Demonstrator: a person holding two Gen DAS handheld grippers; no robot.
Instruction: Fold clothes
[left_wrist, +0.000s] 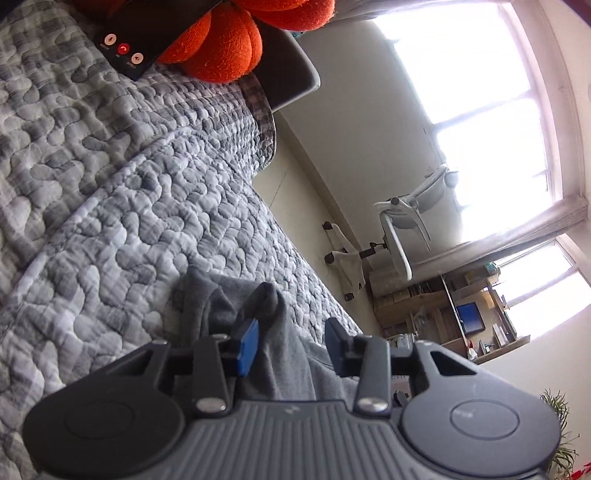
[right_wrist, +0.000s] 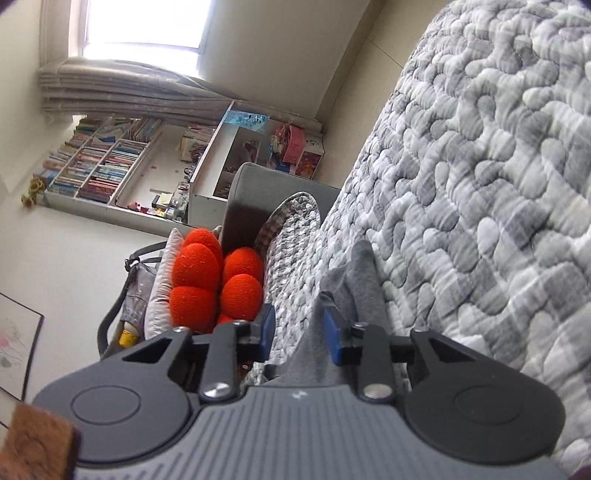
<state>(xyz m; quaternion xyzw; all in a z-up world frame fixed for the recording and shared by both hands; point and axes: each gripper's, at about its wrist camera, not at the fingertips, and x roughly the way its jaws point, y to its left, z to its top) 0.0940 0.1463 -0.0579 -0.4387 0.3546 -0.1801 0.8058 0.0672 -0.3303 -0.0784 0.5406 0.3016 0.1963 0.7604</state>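
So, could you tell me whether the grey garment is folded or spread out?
Neither clearly: the garment is bunched in creases on the quilt; most is hidden.

Cloth and plastic, mostly matt

A soft grey knit garment (left_wrist: 280, 354) is seen on a puckered quilted bedspread (left_wrist: 147, 206); the left claw (left_wrist: 291, 345) is moulded in matt ribbed plastic with shiny metal pins; a fuzzy orange cushion (right_wrist: 214, 280) is seen.

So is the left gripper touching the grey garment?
Touching: the left wrist view shows the grey garment bunched against one blue pad, running between the open fingers of the left gripper.
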